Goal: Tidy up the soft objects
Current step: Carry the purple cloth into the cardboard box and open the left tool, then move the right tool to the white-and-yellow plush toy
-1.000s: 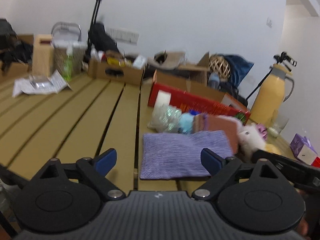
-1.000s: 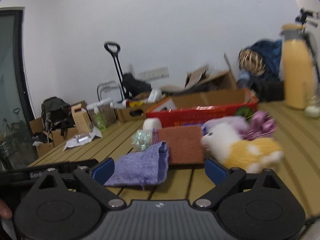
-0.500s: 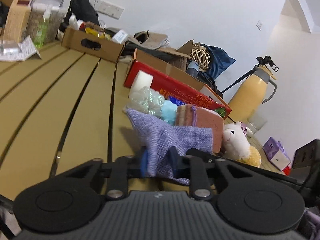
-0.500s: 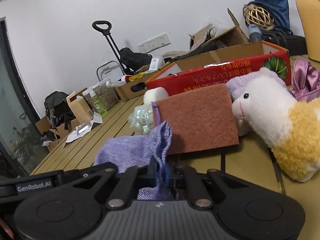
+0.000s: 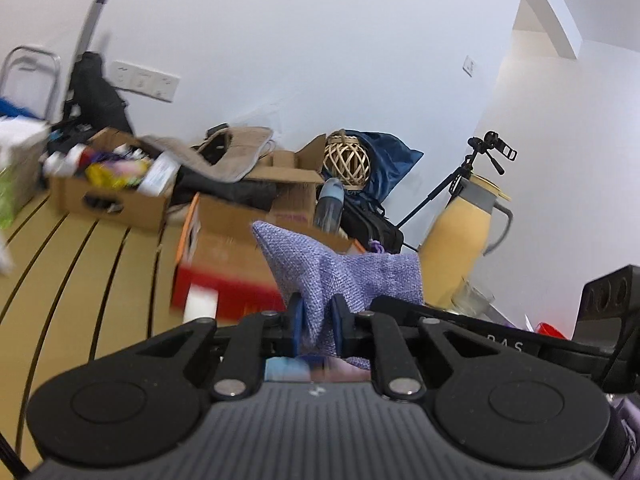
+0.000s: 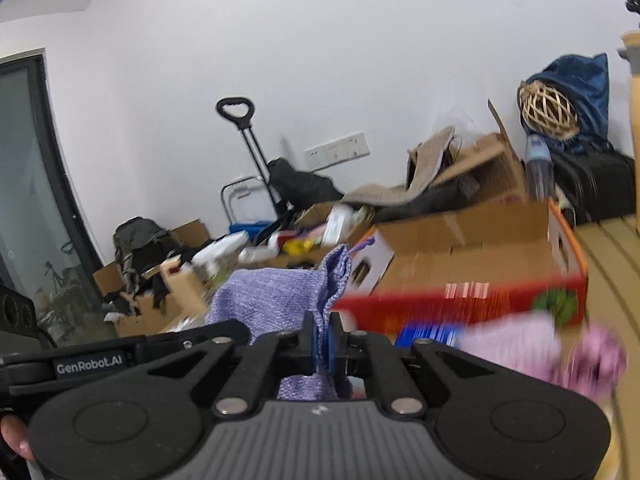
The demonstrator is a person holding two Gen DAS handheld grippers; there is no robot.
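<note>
A purple woven drawstring pouch (image 5: 344,272) is held up off the wooden slat table between both grippers. My left gripper (image 5: 316,322) is shut on its left end. My right gripper (image 6: 320,334) is shut on its open, corded end; the pouch (image 6: 272,300) hangs to the left of that gripper. An open red-sided cardboard box (image 6: 476,268) lies just beyond the pouch; it also shows in the left wrist view (image 5: 224,256). Blurred pink and purple soft things (image 6: 560,344) lie in front of the box on the right.
A yellow thermos jug (image 5: 464,236) stands at the right of the table with a tripod (image 5: 472,168) behind it. A cardboard box of clutter (image 5: 112,188) sits at the back left. A wicker ball (image 6: 548,110), bags and boxes line the wall.
Both grippers have lifted the pouch off the table and risen with it; the views now tilt up toward the wall. One second ago both were open around the flat pouch.
</note>
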